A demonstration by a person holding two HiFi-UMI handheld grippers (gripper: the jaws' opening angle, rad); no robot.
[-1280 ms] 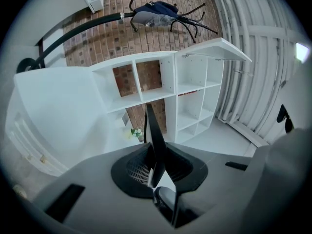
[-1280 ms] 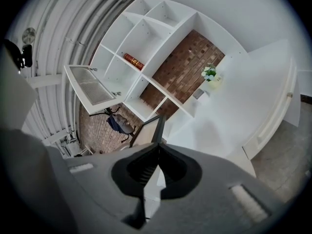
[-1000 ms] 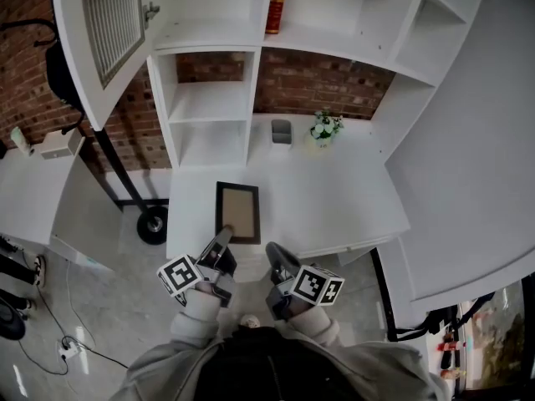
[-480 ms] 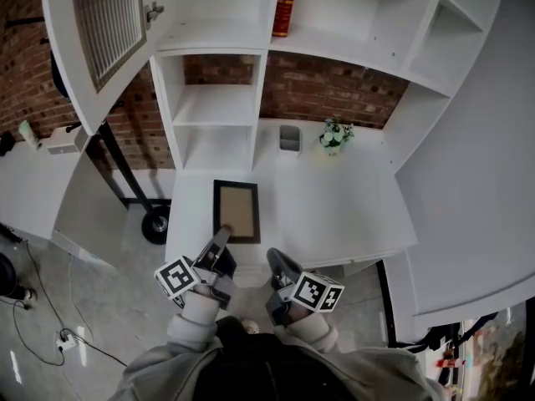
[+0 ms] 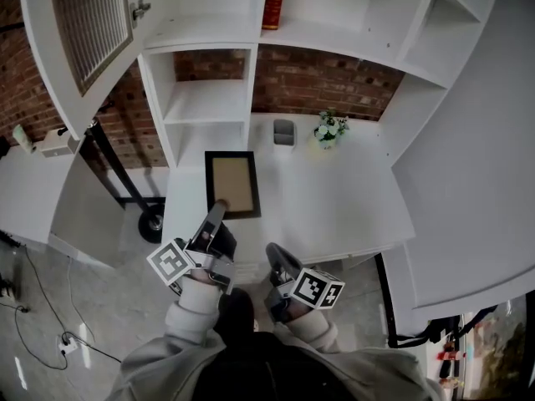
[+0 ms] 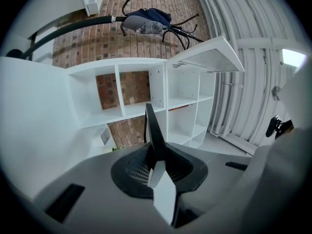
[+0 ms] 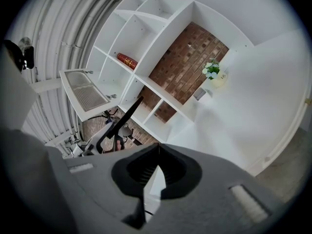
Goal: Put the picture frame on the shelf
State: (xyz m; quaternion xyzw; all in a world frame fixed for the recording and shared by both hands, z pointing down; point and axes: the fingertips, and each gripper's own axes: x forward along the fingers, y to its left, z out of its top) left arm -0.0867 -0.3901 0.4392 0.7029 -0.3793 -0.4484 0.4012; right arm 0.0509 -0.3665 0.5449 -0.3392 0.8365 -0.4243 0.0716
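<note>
The left gripper [image 5: 219,211] has its jaws pinched on the frame's [image 5: 232,184] near edge, over the table [image 5: 334,199]. Such a thin grip could let it swing or slip before reaching the shelf [image 5: 209,100]. The right gripper [image 5: 276,256] has its jaws together, empty.

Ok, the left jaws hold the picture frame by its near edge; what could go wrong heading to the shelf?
The left gripper pinches the picture frame only at one edge, so it might pivot or slip. Its far end sits close to the shelf and could knock its boards going in. The right gripper is shut and away from the frame, so nothing backs up the grip.
</note>
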